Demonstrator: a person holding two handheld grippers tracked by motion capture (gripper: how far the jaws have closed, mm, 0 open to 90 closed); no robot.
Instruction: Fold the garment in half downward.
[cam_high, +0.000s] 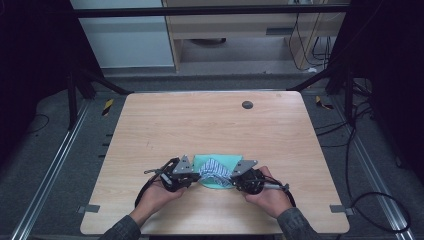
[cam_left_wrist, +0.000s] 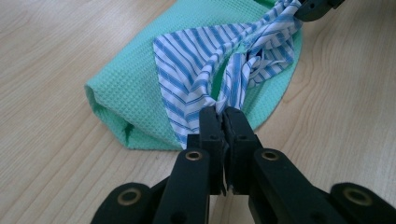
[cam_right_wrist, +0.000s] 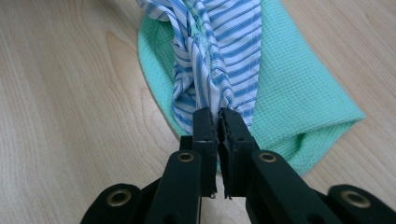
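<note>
Striped cloth (cam_high: 214, 168) sits lower centre of the high view, on the green cloth (cam_high: 220, 161). Left tool (cam_left_wrist: 220, 116) and right tool (cam_right_wrist: 216, 119) each pinch a bunched end. Risk: thin grips slip, or the green cloth drags along the tabletop (cam_high: 200, 125).

high view looks down from afar; both gripper views face the striped cloth (cam_left_wrist: 210, 60) closely, oppositely.

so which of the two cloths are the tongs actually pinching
The blue-and-white striped cloth: both the left tongs and the right tongs are shut on its opposite ends. The plain green waffle-textured cloth lies flat on the table beneath it, ungripped.
</note>
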